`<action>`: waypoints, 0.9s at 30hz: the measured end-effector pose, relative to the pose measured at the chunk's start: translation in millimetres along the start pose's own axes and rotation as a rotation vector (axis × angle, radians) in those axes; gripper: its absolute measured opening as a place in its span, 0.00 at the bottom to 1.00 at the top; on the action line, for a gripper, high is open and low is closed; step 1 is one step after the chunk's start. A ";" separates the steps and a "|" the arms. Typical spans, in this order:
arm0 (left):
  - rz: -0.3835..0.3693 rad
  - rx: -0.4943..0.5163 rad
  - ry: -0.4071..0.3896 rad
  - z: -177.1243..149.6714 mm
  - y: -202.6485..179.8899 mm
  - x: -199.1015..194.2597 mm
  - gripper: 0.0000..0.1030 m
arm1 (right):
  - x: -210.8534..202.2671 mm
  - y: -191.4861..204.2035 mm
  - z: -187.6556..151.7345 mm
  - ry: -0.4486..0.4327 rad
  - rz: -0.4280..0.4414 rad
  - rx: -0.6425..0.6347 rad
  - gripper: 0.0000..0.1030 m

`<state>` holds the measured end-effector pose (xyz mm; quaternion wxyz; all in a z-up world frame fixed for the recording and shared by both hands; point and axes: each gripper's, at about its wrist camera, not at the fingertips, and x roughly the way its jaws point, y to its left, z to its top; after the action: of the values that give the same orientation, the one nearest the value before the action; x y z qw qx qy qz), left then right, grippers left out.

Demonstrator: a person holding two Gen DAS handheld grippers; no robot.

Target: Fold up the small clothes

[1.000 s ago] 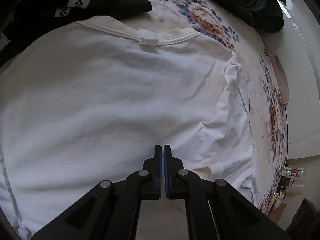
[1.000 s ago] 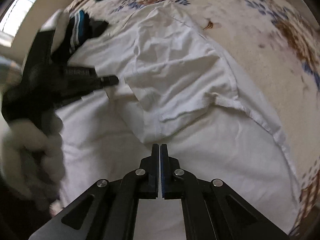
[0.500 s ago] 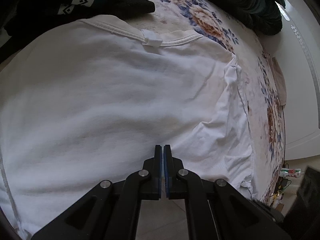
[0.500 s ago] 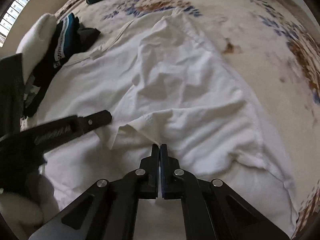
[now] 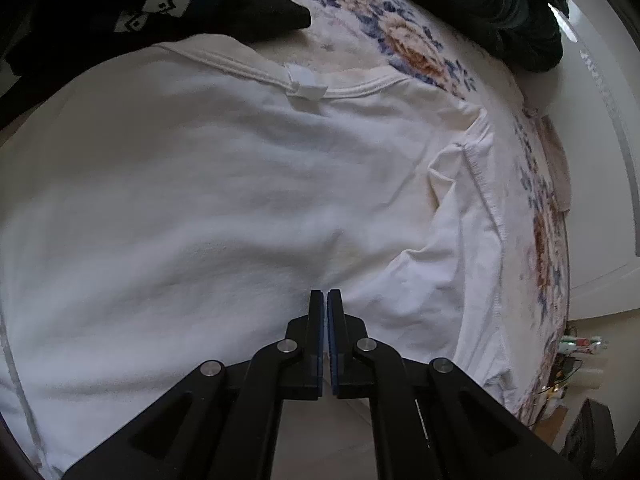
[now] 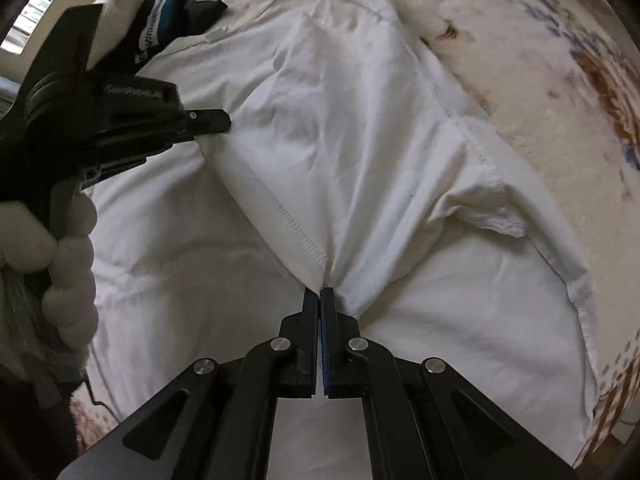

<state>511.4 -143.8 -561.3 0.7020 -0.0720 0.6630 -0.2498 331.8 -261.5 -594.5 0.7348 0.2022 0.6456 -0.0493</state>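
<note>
I see a white shirt (image 5: 224,208) spread flat on a bed cover (image 5: 404,46) that has brown and blue flowers on it. In my left camera the shirt's neck edge, with a small white tag (image 5: 306,89) on it, is at the far side, and the bottom of the shirt is close to me, so the shirt runs long from near to far, with its neck pointing away from me. My left gripper (image 5: 325,295) has its two fingers squeezed almost together, with only a thin gap, and the tips sit on the cloth, but I cannot tell if any cloth is pinched between them. In my right camera, my right gripper (image 6: 321,291) is squeezed tight on a corner of the shirt (image 6: 360,160), where a stitched edge comes to a point. From that point the cloth fans out away from me, folded over on top of the rest of the shirt. The left gripper (image 6: 218,120) shows on the left side of that view, held by a hand (image 6: 60,248) in a white glove, with its tip at the edge of the folded part. A dark piece of clothing (image 5: 168,4) with a white zigzag band lies just past the neck, on the left. More dark clothes (image 5: 508,4) sit at the far right of the bed.
</note>
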 end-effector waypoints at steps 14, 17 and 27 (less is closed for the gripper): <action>0.041 0.100 0.028 -7.3 -25.8 8.7 0.01 | -49.8 -72.6 39.4 -0.058 0.043 0.217 0.43; 0.080 0.087 -0.033 -5.3 -22.7 1.3 0.01 | -51.9 -86.1 41.0 -0.069 0.021 0.229 0.43; 0.046 -0.083 -0.101 -6.1 2.5 -24.7 0.04 | -38.3 -60.6 51.3 -0.060 0.034 0.208 0.44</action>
<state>506.3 -129.2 -541.0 0.7367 -0.0981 0.6379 -0.2020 353.1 -342.6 -567.2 0.7297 0.2868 0.6110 -0.1094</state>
